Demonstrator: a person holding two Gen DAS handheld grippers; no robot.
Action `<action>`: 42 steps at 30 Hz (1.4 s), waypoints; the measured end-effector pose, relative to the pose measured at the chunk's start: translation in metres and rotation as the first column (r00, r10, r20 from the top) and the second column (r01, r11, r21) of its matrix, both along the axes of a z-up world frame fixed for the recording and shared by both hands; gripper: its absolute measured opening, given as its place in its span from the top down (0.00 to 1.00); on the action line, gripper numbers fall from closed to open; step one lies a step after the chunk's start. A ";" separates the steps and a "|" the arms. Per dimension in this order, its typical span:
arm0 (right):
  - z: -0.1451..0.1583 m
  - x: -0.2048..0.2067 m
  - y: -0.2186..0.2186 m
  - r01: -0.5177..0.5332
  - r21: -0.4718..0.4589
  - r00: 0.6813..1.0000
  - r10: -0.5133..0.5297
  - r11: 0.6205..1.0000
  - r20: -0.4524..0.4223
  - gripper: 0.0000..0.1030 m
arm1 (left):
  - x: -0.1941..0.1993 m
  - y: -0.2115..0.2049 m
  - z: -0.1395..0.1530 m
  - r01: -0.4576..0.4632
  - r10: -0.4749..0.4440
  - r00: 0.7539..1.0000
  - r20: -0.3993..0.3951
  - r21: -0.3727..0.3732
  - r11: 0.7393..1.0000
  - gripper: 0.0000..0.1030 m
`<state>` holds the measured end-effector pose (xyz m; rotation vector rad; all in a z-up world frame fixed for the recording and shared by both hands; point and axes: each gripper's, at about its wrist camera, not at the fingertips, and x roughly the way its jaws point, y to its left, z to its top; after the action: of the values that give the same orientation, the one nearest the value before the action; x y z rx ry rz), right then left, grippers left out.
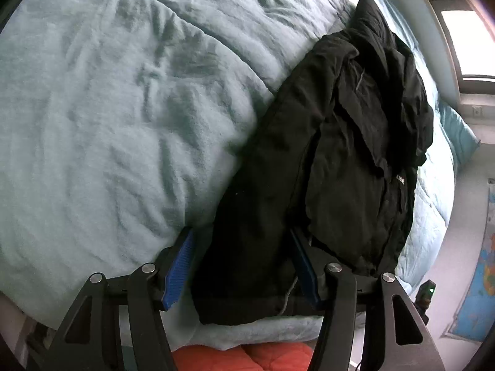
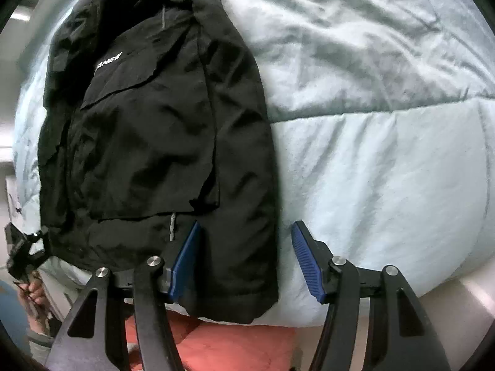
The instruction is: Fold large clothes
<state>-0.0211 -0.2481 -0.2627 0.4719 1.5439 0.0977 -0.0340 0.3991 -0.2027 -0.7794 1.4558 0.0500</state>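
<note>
A black jacket lies lengthwise on a pale blue-green duvet, its sides folded in over the middle and white lettering on the chest. My left gripper is open, its blue-padded fingers standing either side of the jacket's hem on the left part. In the right wrist view the jacket fills the left half. My right gripper is open over the hem's right corner, one finger on the cloth, the other finger over the duvet.
An orange-red cushion or blanket lies below the bed's near edge. A window and a wall map are to the right of the bed. A person's hand with the other gripper shows at the left edge.
</note>
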 end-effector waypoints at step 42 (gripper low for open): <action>0.125 0.066 0.022 -0.072 0.103 0.959 0.041 0.992 0.279 0.86 | 0.106 -0.064 0.125 0.286 -0.233 0.867 0.442 -0.056 0.957 0.86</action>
<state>0.0444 -0.2257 -0.1378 0.4809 1.2812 0.2850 0.0717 0.3349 -0.0773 -0.6332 1.1310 -0.3998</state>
